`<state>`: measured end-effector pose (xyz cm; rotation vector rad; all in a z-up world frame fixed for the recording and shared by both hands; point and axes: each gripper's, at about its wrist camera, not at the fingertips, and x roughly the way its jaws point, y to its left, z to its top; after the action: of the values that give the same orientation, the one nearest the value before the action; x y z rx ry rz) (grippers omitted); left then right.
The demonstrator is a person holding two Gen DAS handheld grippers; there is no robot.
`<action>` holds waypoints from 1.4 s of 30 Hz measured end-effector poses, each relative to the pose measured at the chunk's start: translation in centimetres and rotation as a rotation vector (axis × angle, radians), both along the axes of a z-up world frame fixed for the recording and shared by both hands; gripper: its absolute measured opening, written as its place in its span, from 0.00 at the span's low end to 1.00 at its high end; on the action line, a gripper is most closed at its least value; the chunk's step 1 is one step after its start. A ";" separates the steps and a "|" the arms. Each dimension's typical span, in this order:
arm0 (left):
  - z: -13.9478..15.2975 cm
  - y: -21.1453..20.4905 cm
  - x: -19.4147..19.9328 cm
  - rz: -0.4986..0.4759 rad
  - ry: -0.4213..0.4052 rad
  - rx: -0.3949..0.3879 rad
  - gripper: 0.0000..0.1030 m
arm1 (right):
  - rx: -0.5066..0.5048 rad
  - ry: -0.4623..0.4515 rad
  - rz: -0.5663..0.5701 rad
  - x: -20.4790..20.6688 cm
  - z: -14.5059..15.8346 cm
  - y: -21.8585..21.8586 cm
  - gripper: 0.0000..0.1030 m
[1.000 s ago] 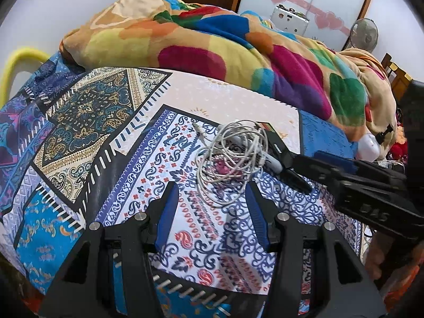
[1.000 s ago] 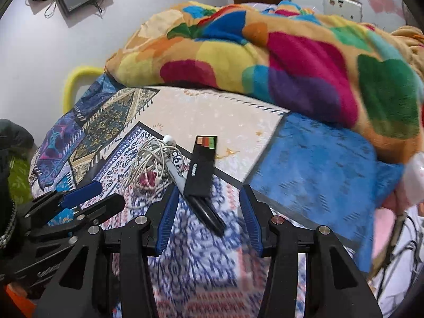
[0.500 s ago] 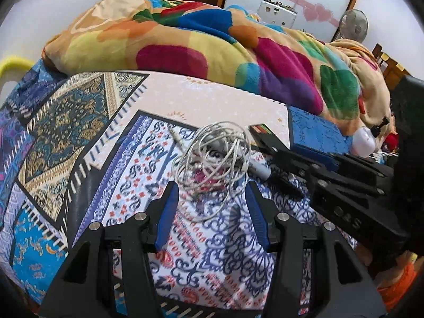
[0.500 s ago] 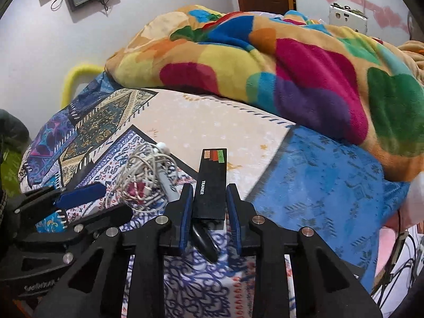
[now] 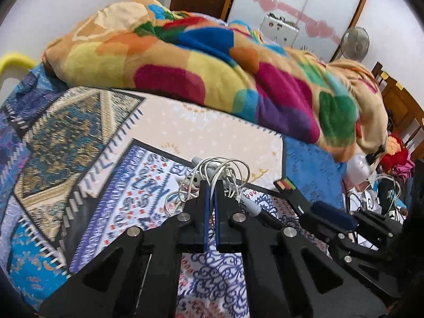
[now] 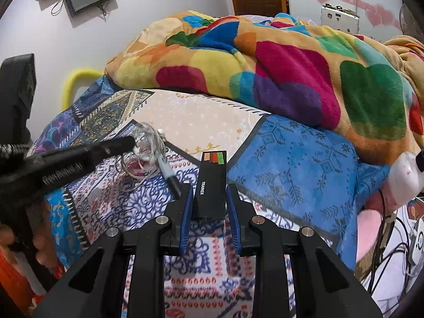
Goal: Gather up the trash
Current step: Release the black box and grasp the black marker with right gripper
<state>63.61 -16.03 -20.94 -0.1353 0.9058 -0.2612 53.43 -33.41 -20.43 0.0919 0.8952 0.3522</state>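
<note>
Left tool [image 5: 211, 185] clamps cable bundle [image 5: 217, 171]; right tool [image 6: 208, 198] clamps black box [image 6: 212, 182].

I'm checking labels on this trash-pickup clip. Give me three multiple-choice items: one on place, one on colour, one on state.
1. Where does the black-capped grey marker pen lie?
A. between the white cable tangle and the black rectangular box
B. on the multicoloured fleece blanket
C. on the floor

2. What colour are the fingers' pads?
A. red
B. blue
C. yellow

3. What is the right gripper doing?
A. standing wide open
B. clamping the box
C. clamping the pen

Answers: 1 A, the pen lies between them on the patterned bedsheet. 2 B, blue strips line the fingers. 3 B, both fingers flank the box's near end.
</note>
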 end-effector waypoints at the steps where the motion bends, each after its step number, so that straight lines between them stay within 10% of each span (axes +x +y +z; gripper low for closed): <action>1: 0.6 0.4 -0.5 0.005 -0.009 -0.001 0.02 | 0.003 -0.002 0.001 -0.3 0.3 0.0 0.23; 9: 2.8 2.9 -4.8 0.014 -0.022 0.007 0.02 | -0.023 -0.018 0.016 -2.3 1.1 0.7 0.23; 23: -1.7 6.8 -9.4 0.009 0.086 0.057 0.02 | -0.090 0.069 0.080 -1.6 -1.7 3.0 0.23; 29: -3.2 6.8 -9.8 -0.008 0.121 0.081 0.15 | -0.003 0.056 0.194 -3.0 0.2 4.6 0.43; 37: -3.7 6.9 -10.4 -0.010 0.095 0.073 0.19 | -0.095 0.065 0.369 -4.0 -1.3 10.4 0.43; 42: -3.7 6.9 -10.3 -0.001 0.081 0.081 0.11 | -0.174 0.040 0.390 -4.7 -2.3 11.6 0.18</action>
<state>53.26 -9.15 -24.68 -0.0706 0.9955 -0.2208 48.68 -21.85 -22.71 -0.2405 0.9795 0.6342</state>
